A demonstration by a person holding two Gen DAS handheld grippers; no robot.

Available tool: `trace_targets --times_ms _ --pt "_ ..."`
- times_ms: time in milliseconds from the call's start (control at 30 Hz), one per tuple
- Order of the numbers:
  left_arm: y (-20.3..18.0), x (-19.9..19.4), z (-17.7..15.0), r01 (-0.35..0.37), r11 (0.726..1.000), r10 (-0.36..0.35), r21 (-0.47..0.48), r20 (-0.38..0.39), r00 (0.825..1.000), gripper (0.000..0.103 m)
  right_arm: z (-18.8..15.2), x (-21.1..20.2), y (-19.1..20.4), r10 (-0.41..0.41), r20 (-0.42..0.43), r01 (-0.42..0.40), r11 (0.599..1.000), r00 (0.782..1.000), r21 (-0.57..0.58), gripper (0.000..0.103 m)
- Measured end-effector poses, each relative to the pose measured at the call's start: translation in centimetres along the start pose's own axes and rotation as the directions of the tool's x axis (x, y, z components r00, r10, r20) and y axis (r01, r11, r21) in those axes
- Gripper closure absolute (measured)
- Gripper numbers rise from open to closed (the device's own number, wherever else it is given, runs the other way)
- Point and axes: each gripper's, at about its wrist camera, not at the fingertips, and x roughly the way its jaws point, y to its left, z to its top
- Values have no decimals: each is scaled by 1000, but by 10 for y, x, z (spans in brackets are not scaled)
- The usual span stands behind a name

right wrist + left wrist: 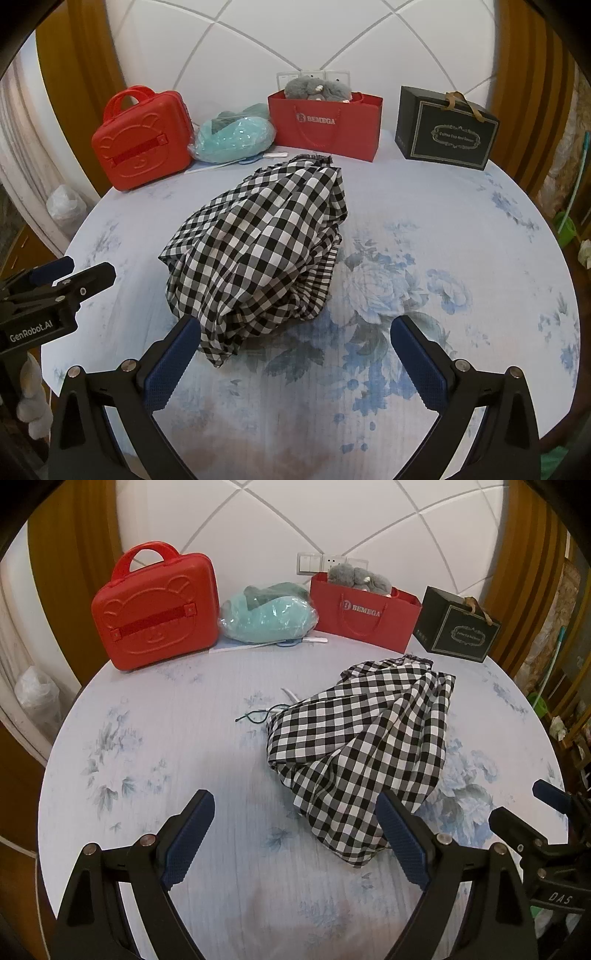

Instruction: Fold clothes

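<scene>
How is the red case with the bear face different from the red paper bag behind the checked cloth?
The red case is hard moulded plastic with a bear face and a stiff top handle; the red paper bag is flat-sided with printed white lettering and thin cord handles. The case is shut, while the bag stands open with a grey plush toy poking out. Both are red and stand upright at the back of the bed.

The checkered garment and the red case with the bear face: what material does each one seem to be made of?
The checkered garment looks like thin woven cloth, maybe cotton, matte: it lies in soft creases and folds in a crumpled heap. The red case looks like hard moulded plastic with a slight sheen: the bear face is raised in its rigid shell, and the handle keeps its shape. Neither material is certain from the look alone.
</scene>
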Motion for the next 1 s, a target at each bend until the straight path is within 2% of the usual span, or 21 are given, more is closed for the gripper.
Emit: trace_targets --times_ms 367,700,867,1000 --pt "4 13 1 9 1000 -9 -6 -25 1000 13 2 8 -3 1 -16 -1 1000 1000 9 0" --pt "16 64 9 6 1000 -7 -9 -56 998 13 29 33 -21 1 -31 0 999 1000 37 0" --pt "17 87 10 97 994 -100 -41 -90 991 13 42 50 -22 46 -54 -43 998 998 54 0" --pt "3 110 6 129 992 -128 -4 -127 984 13 43 68 -25 60 -101 -53 997 993 63 0"
